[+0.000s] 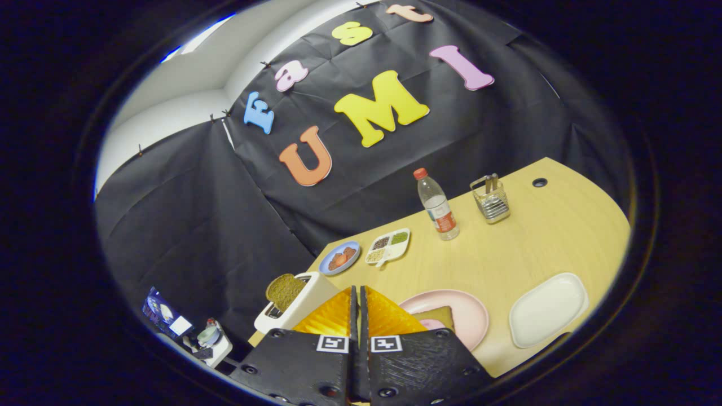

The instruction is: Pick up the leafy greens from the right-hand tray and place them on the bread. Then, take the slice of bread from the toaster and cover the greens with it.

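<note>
The gripper (359, 293) had its fingers pressed together with nothing between them. Just left of the fingers stood a white toaster (293, 313), a brown, coarse-grained slice of bread (284, 291) sticking up from its slot. Just right of the fingers lay a pink plate (465, 316) on the counter (524, 248), carrying another slice (437, 317) with a greenish top, partly hidden. Right of the plate sat a white tray (547, 309); no leafy greens could be made out on it.
</note>
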Demonstrator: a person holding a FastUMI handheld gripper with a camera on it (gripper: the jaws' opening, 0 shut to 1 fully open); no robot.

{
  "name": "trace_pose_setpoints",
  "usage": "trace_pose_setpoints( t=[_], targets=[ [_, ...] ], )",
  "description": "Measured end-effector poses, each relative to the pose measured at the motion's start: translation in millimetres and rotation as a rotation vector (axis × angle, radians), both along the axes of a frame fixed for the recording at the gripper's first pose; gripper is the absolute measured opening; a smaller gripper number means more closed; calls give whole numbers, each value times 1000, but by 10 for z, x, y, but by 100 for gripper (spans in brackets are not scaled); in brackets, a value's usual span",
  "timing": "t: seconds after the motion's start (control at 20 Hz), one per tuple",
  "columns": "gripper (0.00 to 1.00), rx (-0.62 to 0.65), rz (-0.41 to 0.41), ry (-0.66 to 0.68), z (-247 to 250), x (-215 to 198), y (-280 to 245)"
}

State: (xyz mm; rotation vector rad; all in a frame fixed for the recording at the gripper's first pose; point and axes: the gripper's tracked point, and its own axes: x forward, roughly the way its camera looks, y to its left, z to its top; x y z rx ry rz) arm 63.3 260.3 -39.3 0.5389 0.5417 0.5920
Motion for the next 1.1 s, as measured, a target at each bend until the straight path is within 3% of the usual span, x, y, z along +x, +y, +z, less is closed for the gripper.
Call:
trace_pose_setpoints(
  t=[0.3, 0.55, 1.1],
  targets=[
    [0, 59, 24, 74, -399, 49, 359],
    [0, 50, -6, 117, -747, 152, 110],
    [0, -222, -108, 97, -1512, 434, -620]
  ],
)
